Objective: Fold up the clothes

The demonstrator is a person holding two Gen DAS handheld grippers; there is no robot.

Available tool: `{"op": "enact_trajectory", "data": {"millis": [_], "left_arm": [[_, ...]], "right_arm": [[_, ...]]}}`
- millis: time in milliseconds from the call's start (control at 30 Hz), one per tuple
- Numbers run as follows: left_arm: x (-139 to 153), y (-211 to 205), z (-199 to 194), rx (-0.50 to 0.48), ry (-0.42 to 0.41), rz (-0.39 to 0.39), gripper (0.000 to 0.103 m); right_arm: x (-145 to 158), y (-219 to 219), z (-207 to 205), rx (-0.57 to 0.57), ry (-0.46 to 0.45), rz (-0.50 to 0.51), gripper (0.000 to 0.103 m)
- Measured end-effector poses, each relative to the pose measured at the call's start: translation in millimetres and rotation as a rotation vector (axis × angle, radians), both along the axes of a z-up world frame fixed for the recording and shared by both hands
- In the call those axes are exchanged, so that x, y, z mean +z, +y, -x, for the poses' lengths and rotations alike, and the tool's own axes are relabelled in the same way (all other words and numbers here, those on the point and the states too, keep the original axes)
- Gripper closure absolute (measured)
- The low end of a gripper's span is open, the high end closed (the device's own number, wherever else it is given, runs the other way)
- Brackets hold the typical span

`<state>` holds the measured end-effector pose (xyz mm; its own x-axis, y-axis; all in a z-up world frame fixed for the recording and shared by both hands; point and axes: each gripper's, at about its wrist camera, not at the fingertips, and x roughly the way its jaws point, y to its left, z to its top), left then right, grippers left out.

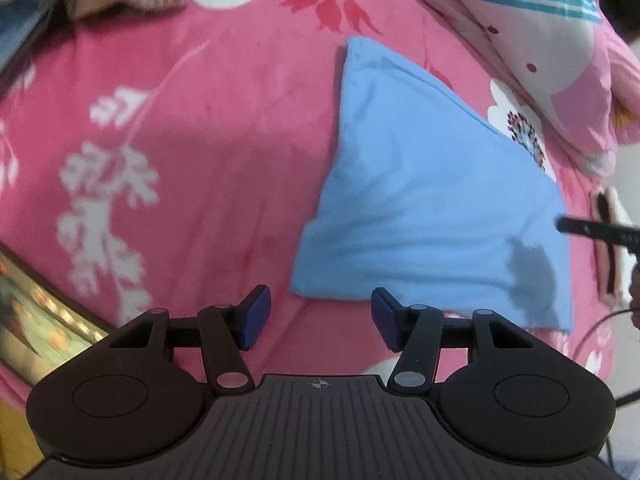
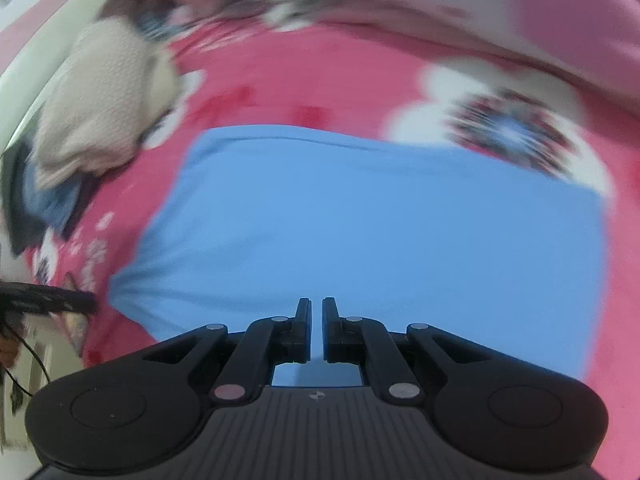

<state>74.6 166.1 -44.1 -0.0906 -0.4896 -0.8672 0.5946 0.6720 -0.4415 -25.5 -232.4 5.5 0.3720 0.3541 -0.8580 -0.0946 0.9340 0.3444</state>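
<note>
Blue folded cloth [image 1: 432,200] lies flat on the pink floral bedspread [image 1: 200,140], right of centre in the left wrist view and filling the middle of the blurred right wrist view. Left gripper [image 1: 320,316] hovers at its lower left corner, fingers spread and empty. Right gripper [image 2: 317,328] is above the cloth, fingers nearly together with nothing between. A beige knit garment [image 2: 108,116] sits upper left.

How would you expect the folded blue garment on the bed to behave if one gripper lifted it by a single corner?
The blue garment shows soft creases and rounded edges, so it is probably floppy and would likely droop and unfold. It looks thin, hence probably light. The pink blanket beneath looks plush, so a push might bunch the garment rather than slide it.
</note>
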Motion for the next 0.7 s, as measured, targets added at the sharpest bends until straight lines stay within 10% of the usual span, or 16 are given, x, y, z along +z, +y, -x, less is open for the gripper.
{"op": "enact_trajectory", "data": {"millis": [267, 400, 700], "left_arm": [[-15, 5, 13, 0.113, -0.038, 0.023, 0.049], [-17, 0, 14, 0.079, -0.075, 0.011, 0.049], [-24, 5, 8, 0.083, -0.069, 0.052, 0.049]], "right_arm": [[-4, 99, -93, 0.299, -0.159, 0.161, 0.096], [-9, 143, -139, 0.435, -0.244, 0.255, 0.078], [-45, 177, -236, 0.488, -0.11, 0.203, 0.071]]}}
